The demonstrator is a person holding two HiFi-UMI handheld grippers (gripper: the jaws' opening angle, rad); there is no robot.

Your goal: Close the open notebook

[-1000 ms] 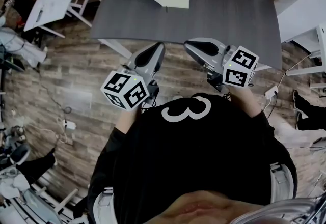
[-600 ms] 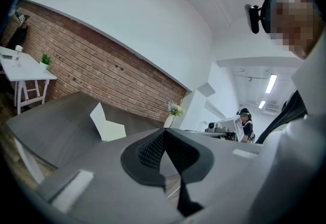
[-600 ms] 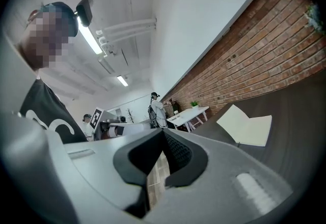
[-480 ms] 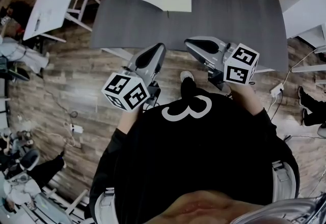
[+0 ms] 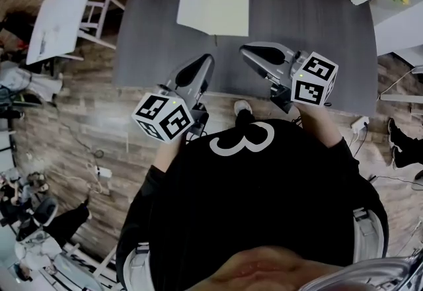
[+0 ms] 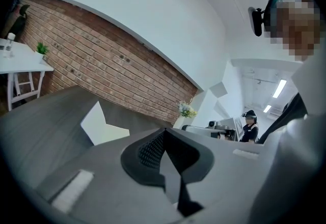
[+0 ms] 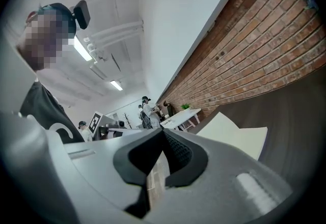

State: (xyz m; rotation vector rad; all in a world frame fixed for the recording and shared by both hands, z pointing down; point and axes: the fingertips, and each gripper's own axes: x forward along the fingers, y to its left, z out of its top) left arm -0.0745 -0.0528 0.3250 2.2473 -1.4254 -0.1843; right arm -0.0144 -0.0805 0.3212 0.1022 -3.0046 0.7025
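I see the notebook point(image 5: 213, 10) lying open, pages up, on the far part of the dark grey worktop point(image 5: 310, 18). My left claw point(image 5: 203, 62) hangs over the near edge of the worktop. Its jaws are pressed together at the tips with nothing between them. My right claw point(image 5: 248, 52) hangs beside it, also over the near edge, pressed together and empty too. Both claws point toward the notebook and are well apart from it.
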